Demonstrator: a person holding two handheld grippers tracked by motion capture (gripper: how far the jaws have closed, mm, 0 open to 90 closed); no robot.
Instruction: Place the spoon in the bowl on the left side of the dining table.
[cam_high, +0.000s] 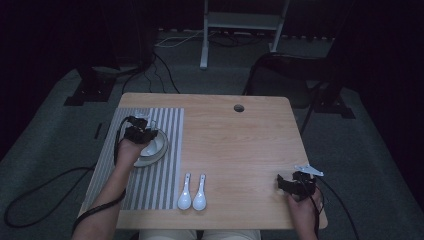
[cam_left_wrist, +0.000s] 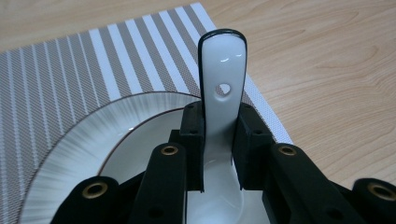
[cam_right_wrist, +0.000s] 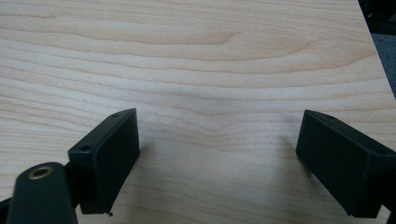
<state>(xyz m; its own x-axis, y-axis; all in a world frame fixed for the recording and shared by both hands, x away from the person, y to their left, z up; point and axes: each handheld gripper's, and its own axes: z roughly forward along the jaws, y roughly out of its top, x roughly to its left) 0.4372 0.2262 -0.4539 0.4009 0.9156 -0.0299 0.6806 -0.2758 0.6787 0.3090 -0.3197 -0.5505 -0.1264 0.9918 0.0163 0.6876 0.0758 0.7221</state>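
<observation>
A white ceramic spoon (cam_left_wrist: 222, 107) with a dark rim and a hole in its handle is clamped between the jaws of my left gripper (cam_left_wrist: 219, 144). It hangs just over a white plate (cam_left_wrist: 93, 135) with a ribbed rim. In the high view my left gripper (cam_high: 140, 132) is above that plate (cam_high: 155, 155) on the striped placemat (cam_high: 170, 125). Two more white spoons (cam_high: 185, 192) (cam_high: 200, 192) lie side by side at the mat's near right corner. My right gripper (cam_high: 295, 184) rests low at the table's near right, and in its own view the right gripper (cam_right_wrist: 217, 163) is open over bare wood.
The wooden table (cam_high: 240, 145) has a round cable hole (cam_high: 239, 108) near its far edge. Cables trail over the grey floor around it, and a white metal stand (cam_high: 205, 40) is behind the table. The table's right edge (cam_right_wrist: 373, 51) lies close to my right gripper.
</observation>
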